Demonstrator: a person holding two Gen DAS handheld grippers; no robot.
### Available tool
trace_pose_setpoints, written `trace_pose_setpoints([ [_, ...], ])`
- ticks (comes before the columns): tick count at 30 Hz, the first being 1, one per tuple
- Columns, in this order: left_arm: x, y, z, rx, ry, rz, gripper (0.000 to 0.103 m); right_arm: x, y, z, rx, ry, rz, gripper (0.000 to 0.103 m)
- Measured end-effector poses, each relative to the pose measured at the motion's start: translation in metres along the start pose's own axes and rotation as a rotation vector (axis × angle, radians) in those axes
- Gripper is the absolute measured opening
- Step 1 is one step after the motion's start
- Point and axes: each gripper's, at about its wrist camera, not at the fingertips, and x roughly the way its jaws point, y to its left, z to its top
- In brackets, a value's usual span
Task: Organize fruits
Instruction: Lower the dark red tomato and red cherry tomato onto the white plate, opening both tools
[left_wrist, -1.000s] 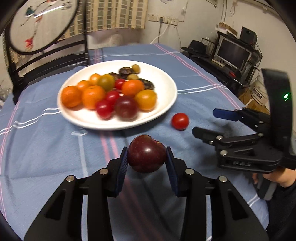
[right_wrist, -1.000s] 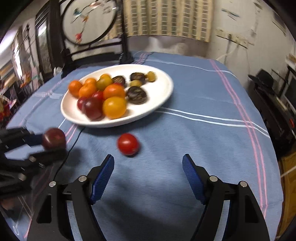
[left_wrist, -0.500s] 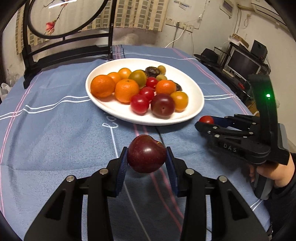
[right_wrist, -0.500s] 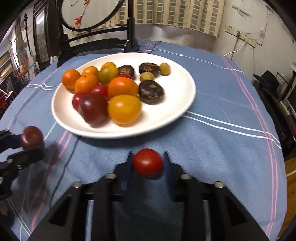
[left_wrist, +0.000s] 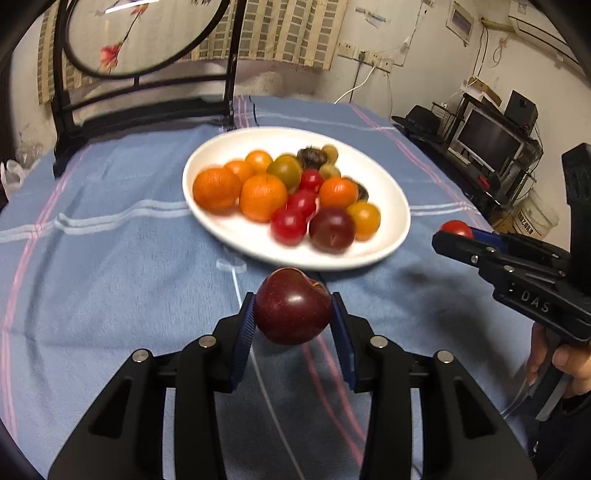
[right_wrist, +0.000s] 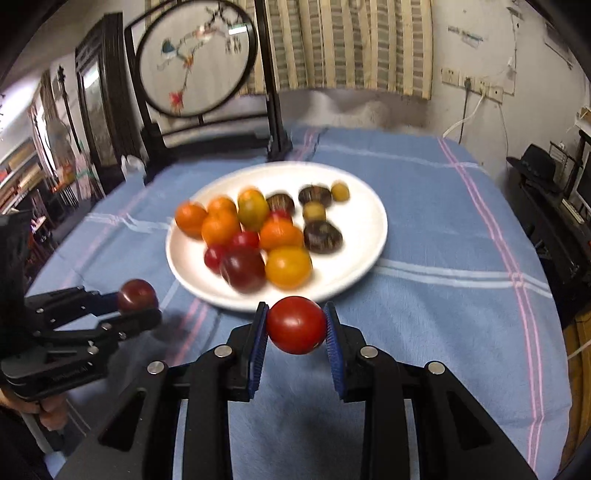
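A white plate (left_wrist: 391, 192) (right_wrist: 365, 206) holds several oranges, red tomatoes, a dark plum and dark fruits on the blue tablecloth. My left gripper (left_wrist: 293, 310) is shut on a dark red plum (left_wrist: 293, 306), held above the cloth just short of the plate's near rim; it also shows in the right wrist view (right_wrist: 137, 295). My right gripper (right_wrist: 296, 326) is shut on a red tomato (right_wrist: 296, 325), lifted above the cloth in front of the plate; the tomato also shows in the left wrist view (left_wrist: 456, 229).
A black wooden frame with a round embroidered screen (right_wrist: 195, 59) stands at the table's far edge. A desk with a monitor (left_wrist: 487, 140) is off the right side. The striped blue cloth (left_wrist: 110, 258) covers the table.
My right gripper closed on the red tomato and lifted it off the cloth. My left gripper with the plum rose and drew back a little; the plate now looks farther away.
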Motion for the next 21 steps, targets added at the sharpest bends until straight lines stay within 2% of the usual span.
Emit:
trace_pose_setpoints([
  [3, -0.002, -0.005, 0.027, 0.017, -0.016, 0.025, 0.039, 0.005, 0.004, 0.016, -0.017, -0.021, 0.003, 0.03],
  [8, 0.015, -0.008, 0.073, -0.004, -0.039, 0.074, 0.039, 0.036, 0.008, 0.044, -0.028, -0.017, -0.02, 0.03],
  [12, 0.041, -0.005, 0.094, -0.042, -0.018, 0.103, 0.039, 0.064, 0.004, 0.057, -0.019, -0.002, -0.06, 0.03],
  [17, 0.068, -0.002, 0.108, -0.063, -0.004, 0.134, 0.039, 0.09, -0.007, 0.069, 0.022, 0.005, -0.072, 0.031],
  [18, 0.073, -0.001, 0.11, -0.07, -0.001, 0.139, 0.039, 0.093, -0.01, 0.07, 0.035, 0.002, -0.073, 0.033],
  [20, 0.08, 0.002, 0.111, -0.091, 0.002, 0.147, 0.039, 0.101, -0.017, 0.071, 0.069, 0.005, -0.067, 0.047],
  [21, 0.082, 0.004, 0.111, -0.11, 0.003, 0.142, 0.043, 0.102, -0.021, 0.07, 0.085, 0.004, -0.067, 0.048],
])
